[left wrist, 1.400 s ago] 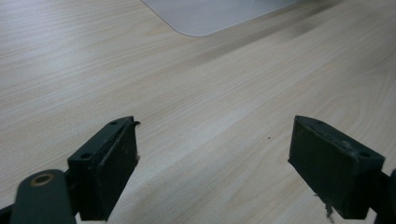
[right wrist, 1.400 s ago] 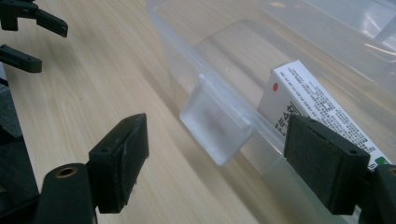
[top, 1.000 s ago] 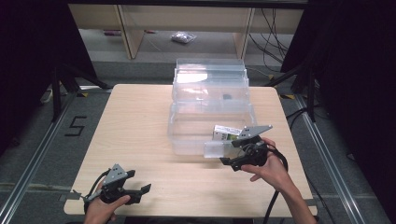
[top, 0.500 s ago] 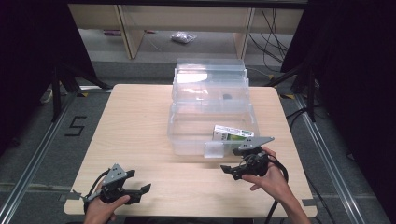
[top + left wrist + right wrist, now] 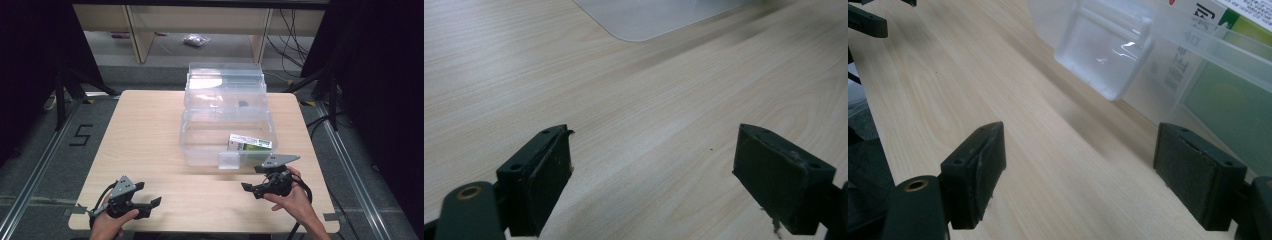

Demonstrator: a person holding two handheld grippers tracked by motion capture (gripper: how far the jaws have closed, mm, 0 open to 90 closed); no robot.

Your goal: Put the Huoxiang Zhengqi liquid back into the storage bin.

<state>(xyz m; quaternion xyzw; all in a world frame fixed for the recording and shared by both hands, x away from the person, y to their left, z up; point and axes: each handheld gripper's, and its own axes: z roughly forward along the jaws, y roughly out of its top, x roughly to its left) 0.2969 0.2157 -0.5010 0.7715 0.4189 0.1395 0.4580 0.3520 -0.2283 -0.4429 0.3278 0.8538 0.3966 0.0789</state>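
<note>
A clear plastic box (image 5: 200,145) stands mid-table, its lid (image 5: 225,82) swung open at the back. A green and white carton (image 5: 250,142) lies inside at the front right, seen through the box wall as the carton (image 5: 1233,22). The box's front latch (image 5: 229,160) hangs down, close ahead as the latch (image 5: 1105,50). My right gripper (image 5: 248,188) hovers just in front of the box, open and empty, jaws pointing left (image 5: 1080,130). My left gripper (image 5: 152,203) rests near the front left edge, open and empty (image 5: 654,132), with a box corner (image 5: 644,20) ahead.
The wooden table (image 5: 145,130) is bare to the left of the box. A shelf unit (image 5: 140,30) stands behind the table, with a small bag (image 5: 195,40) on the floor. The left gripper's tip (image 5: 868,20) shows far off in the right gripper view.
My right gripper has drawn back from the box's front right wall toward the table's front edge, empty. The left gripper has stayed in place.
</note>
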